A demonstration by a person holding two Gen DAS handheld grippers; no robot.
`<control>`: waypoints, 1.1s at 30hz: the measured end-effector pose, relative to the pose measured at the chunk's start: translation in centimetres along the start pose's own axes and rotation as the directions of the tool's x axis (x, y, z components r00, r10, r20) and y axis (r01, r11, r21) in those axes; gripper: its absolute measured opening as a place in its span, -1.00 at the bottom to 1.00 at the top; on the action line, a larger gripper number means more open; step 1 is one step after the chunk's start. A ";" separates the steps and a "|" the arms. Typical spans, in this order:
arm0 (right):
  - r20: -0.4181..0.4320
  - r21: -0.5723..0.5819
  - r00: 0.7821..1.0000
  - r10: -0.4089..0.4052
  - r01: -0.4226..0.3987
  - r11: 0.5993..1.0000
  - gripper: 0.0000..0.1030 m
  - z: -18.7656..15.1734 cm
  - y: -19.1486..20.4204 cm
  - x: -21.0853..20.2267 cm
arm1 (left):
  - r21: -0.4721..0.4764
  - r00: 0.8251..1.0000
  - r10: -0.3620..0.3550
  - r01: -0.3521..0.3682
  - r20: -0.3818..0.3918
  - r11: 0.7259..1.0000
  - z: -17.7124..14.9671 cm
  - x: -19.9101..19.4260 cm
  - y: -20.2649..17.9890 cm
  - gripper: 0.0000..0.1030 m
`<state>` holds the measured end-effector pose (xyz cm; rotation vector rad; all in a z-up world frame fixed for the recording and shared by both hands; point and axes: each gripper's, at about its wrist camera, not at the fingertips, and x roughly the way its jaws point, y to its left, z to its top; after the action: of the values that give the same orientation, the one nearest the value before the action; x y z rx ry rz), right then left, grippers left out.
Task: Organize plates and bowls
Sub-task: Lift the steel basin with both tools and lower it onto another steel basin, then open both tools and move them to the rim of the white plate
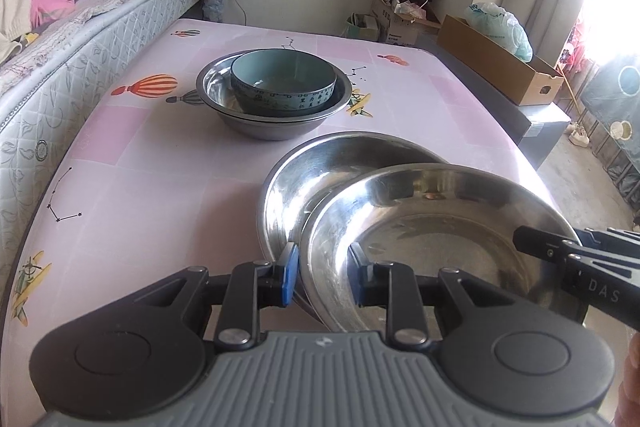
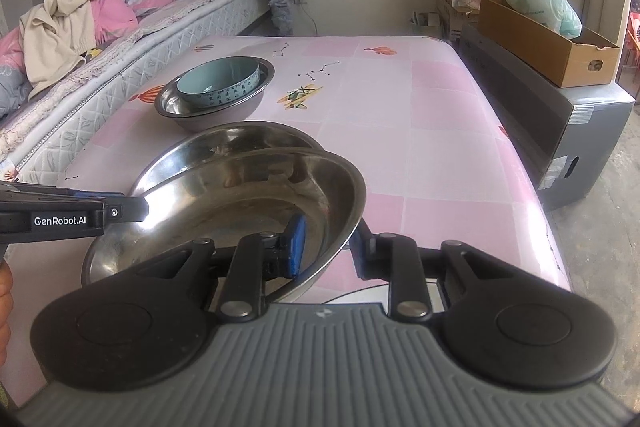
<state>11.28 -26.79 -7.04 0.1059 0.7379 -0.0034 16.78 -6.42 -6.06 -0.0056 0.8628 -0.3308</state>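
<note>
Plate [image 1: 420, 239] rim between both grippers' fingers [image 1: 289, 273]

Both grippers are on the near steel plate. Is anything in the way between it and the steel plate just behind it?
Nothing visible. The near steel plate, held at its rim by the left gripper and the right gripper, already overlaps the steel plate behind. The bowl stack sits farther back, off that path.

Table with pink patterned cloth [image 1: 160, 187]; steel basin [image 1: 274, 95] near far left holding teal bowl; second steel bowl [image 1: 320, 167] nearer, resting on cloth.
</note>
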 end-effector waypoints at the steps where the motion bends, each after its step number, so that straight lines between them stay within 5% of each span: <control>1: -0.001 0.000 1.000 0.001 -0.001 1.000 -0.51 0.2 0.1 0.3 | -0.003 1.000 0.003 -0.003 0.001 1.000 0.1 0.0 0.1 -0.48; 4: -0.001 -0.006 1.000 -0.013 0.013 1.000 -0.16 0.5 0.3 1.2 | -0.009 1.000 0.003 -0.003 0.010 1.000 0.1 -0.2 0.4 -0.33; 9: -0.001 -0.009 0.999 -0.042 0.042 0.999 0.00 0.8 0.5 2.1 | -0.013 1.000 0.012 -0.011 0.023 1.000 -0.1 -0.9 0.7 -0.29; 18: 0.081 0.097 0.997 -0.006 -0.002 0.995 0.02 -0.5 -2.1 -2.1 | 0.003 1.000 -0.009 0.009 0.024 1.000 -1.9 -3.0 0.1 -0.05; 24: 0.142 0.204 0.987 -0.070 0.040 0.978 0.02 -3.6 -6.4 -7.7 | 0.056 0.999 -0.049 0.049 -0.014 0.997 -4.1 -4.5 -1.9 0.14; 33: 0.113 0.325 0.981 -0.159 0.115 0.939 -0.02 -9.3 -11.9 -10.8 | 0.059 0.970 -0.219 0.226 -0.108 0.972 -7.4 -3.9 -6.4 0.32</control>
<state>-3.45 -38.11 -7.72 0.3585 0.6000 -0.2622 7.05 -10.47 -7.12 -0.0205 0.9520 -0.5762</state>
